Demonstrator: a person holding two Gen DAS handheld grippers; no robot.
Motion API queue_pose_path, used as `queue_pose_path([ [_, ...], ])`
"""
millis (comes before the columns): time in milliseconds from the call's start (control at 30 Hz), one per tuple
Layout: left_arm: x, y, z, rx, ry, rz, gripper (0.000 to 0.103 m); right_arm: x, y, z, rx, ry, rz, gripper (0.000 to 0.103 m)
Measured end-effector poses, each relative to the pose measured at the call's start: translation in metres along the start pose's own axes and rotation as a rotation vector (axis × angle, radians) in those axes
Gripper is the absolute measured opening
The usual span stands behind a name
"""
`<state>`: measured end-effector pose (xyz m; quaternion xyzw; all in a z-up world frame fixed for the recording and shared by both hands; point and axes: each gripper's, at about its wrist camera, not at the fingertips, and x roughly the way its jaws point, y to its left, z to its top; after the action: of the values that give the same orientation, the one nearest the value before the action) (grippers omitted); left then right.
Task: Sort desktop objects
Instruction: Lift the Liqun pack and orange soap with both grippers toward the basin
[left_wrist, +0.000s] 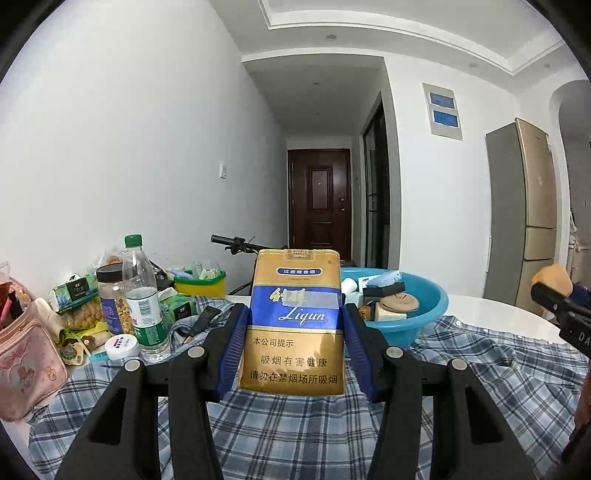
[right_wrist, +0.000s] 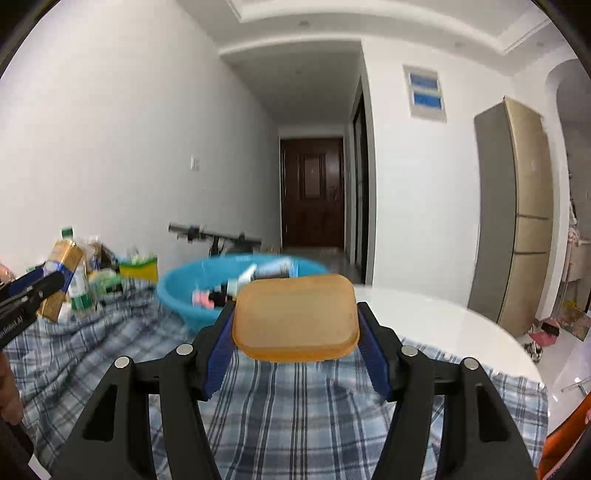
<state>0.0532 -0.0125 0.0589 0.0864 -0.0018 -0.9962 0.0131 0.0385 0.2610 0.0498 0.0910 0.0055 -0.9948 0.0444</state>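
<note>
My left gripper (left_wrist: 294, 325) is shut on a gold and blue cigarette pack (left_wrist: 295, 291), held upright above the plaid cloth (left_wrist: 295, 428). My right gripper (right_wrist: 296, 321) is shut on a tan, rounded rectangular bar (right_wrist: 295, 314), also lifted off the cloth. Behind both stands a blue plastic basin (left_wrist: 432, 299) holding several small items. In the right wrist view the left gripper (right_wrist: 40, 288) and its pack (right_wrist: 62, 273) show at the far left. The right gripper's black finger (left_wrist: 554, 301) and the tan bar (left_wrist: 552, 277) appear at the right edge of the left wrist view.
At the left stand a water bottle (left_wrist: 142, 295), a snack jar (left_wrist: 112, 299), a white-lidded pot (left_wrist: 122, 347), a pink pouch (left_wrist: 26, 365), snack packets and a green-yellow tub (left_wrist: 201, 282). The white table (left_wrist: 498, 317) runs right; a fridge (left_wrist: 524, 210) stands beyond.
</note>
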Motion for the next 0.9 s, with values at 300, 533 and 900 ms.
queue_pose_path([
  [300, -0.002, -0.003, 0.001, -0.014, 0.03, -0.045, 0.054, -0.011, 0.008, 0.013, -0.022, 0.003, 0.027, 0.061],
  [533, 0.005, -0.003, 0.005, -0.008, 0.041, -0.057, 0.054, -0.005, 0.001, 0.011, -0.003, 0.029, 0.04, 0.061],
  [900, 0.058, 0.0, 0.027, -0.04, 0.1, -0.056, 0.054, 0.024, -0.003, 0.022, -0.021, 0.031, 0.038, 0.061],
])
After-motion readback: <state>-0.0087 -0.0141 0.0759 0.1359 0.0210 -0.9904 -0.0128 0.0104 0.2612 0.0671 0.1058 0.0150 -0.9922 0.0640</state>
